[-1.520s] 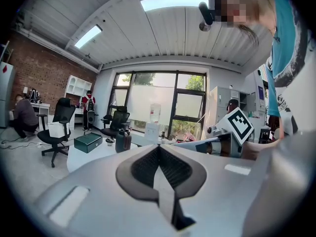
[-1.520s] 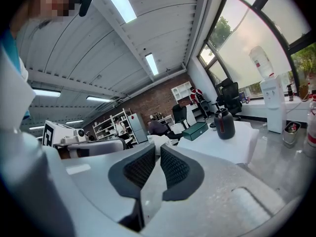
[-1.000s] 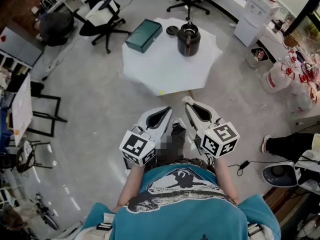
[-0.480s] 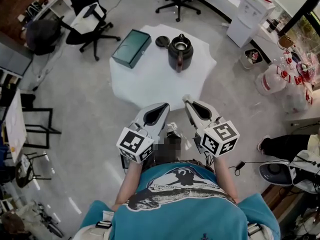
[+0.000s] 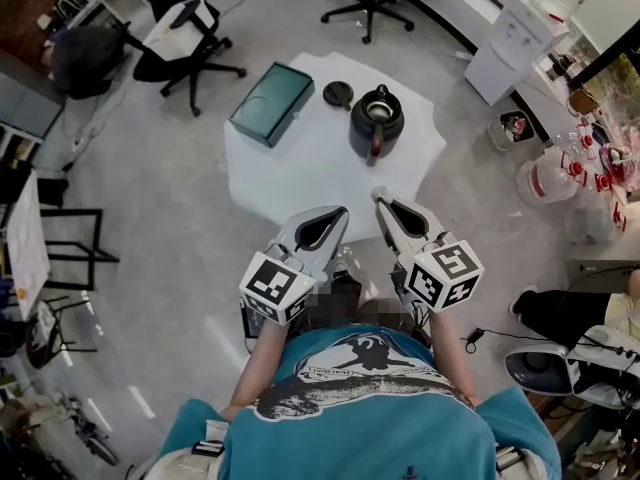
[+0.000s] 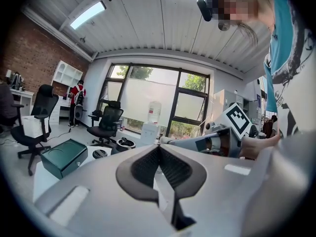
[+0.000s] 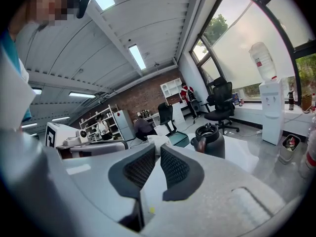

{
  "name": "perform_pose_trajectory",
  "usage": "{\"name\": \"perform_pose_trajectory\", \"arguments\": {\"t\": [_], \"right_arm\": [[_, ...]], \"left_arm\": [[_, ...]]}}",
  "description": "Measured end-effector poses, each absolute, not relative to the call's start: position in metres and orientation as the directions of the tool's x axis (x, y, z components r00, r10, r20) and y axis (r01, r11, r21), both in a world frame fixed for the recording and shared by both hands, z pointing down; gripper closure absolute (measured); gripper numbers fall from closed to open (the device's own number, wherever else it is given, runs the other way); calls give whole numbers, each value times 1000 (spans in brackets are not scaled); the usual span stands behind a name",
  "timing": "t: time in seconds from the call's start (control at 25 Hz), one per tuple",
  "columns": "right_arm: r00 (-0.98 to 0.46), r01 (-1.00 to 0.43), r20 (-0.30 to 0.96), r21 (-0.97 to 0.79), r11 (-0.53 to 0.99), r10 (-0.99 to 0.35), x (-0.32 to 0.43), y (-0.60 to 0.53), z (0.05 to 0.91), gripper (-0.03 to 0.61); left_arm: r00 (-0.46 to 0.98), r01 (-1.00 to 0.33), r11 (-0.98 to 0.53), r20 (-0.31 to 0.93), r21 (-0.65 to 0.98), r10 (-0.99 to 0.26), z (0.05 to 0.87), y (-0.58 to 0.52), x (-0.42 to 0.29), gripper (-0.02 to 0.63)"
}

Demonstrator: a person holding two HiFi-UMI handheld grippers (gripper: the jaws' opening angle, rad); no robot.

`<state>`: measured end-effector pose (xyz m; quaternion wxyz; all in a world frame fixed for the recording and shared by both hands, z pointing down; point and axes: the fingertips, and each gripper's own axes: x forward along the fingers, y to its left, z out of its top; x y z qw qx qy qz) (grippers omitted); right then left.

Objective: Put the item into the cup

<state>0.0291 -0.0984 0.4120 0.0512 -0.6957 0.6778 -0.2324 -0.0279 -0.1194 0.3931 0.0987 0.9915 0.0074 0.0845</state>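
Closer now to the white table, both grippers hang empty at its near edge: left gripper pressed together, right gripper a slit apart. Approach step, I judge. Next, reach to the dark handled cup-like pot, with the small dark round lid just beside it, probably the item.

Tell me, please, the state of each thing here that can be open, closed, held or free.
left gripper: jaws together, empty.
right gripper: jaws slightly apart, empty.
pot: upright, lid off.
lid: lying on the table, beside the pot, held by nothing.
green box: closed.
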Motion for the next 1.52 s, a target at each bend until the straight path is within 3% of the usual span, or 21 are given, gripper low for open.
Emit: {"name": "perform_pose_trajectory", "arguments": {"t": [0.6, 1.12, 1.52], "right_arm": [[-58, -915, 282, -398, -62, -958, 66, -124, 421, 546], [-255, -909, 295, -398, 124, -921, 132, -160, 423, 545], [-364, -880, 297, -421, 221, -883, 162, -178, 431, 546]], "left_arm": [[980, -76, -972, 195, 224, -32, 403, -148, -7, 614], [949, -290, -928, 198, 234, -247, 403, -169, 48, 614], [914, -385, -896, 227, 222, -336, 403, -174, 79, 614]]}}
